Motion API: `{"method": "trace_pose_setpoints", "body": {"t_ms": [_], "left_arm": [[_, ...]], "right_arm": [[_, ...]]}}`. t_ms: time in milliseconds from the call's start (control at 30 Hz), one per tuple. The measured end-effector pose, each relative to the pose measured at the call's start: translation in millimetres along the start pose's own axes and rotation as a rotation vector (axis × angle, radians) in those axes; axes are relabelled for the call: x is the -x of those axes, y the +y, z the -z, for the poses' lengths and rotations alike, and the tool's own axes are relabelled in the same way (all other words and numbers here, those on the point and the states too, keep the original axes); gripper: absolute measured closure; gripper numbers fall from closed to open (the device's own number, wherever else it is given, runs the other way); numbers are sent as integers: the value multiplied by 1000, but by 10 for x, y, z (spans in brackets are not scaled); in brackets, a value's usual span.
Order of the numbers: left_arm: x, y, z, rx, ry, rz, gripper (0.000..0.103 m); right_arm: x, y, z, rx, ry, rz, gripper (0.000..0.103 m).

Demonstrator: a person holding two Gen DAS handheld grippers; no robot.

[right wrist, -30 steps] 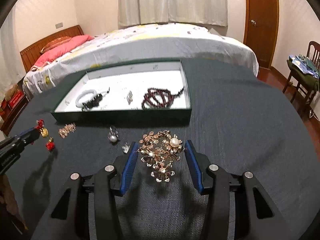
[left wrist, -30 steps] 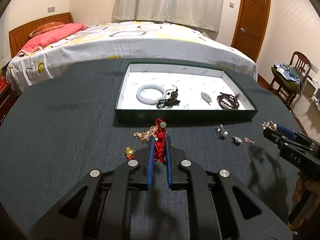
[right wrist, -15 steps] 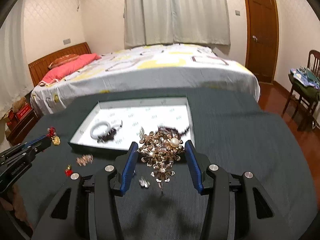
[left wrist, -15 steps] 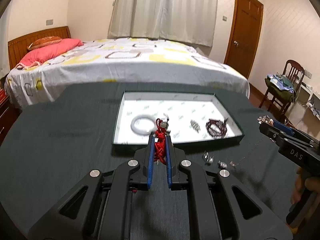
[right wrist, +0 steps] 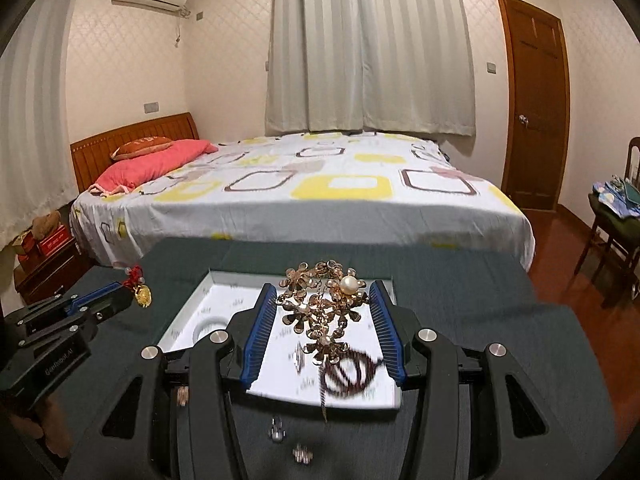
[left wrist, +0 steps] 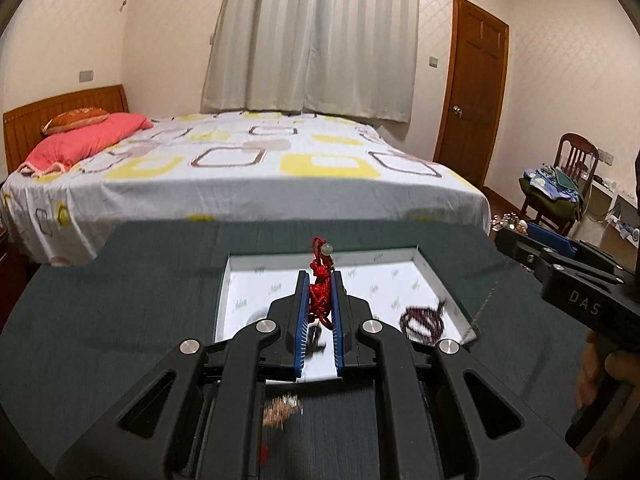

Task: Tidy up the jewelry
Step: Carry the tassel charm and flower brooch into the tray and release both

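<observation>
- Left hand-held gripper [left wrist: 319, 298]: pinched tight on a red knotted-cord ornament [left wrist: 319, 294], pale bead at its top, held in the air over the white-lined tray [left wrist: 394, 292].
- Right hand-held gripper [right wrist: 324, 308]: jaws partly apart, clamped on a gold flower brooch [right wrist: 324, 304] with a pearl, raised above the same tray [right wrist: 208, 292].
- Inside the tray: dark red bead string [left wrist: 424, 320] lying on the lining, white bangle [right wrist: 208, 328] partly hidden.
- On the dark bench [left wrist: 120, 300], in front of the tray: small loose pieces [right wrist: 302, 452], blurred.
</observation>
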State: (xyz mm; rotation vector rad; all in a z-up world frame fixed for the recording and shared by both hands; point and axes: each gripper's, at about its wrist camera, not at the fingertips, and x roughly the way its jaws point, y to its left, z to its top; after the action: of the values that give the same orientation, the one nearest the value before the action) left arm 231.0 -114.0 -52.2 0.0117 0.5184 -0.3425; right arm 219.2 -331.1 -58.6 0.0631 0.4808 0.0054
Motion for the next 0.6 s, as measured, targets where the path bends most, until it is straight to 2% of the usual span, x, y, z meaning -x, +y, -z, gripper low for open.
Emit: {"method": "trace_pose_setpoints", "body": {"t_ms": [400, 467, 600], "left_arm": [[-670, -118, -317, 3, -36, 24, 92], [-839, -158, -308, -1, -26, 25, 92], [-1243, -201, -205, 5, 43, 18, 92]], "right_arm": [[-604, -57, -281, 8, -33, 20, 55], [-781, -93, -254, 4, -20, 26, 55], [-1133, -174, -109, -11, 45, 38, 55]]}}
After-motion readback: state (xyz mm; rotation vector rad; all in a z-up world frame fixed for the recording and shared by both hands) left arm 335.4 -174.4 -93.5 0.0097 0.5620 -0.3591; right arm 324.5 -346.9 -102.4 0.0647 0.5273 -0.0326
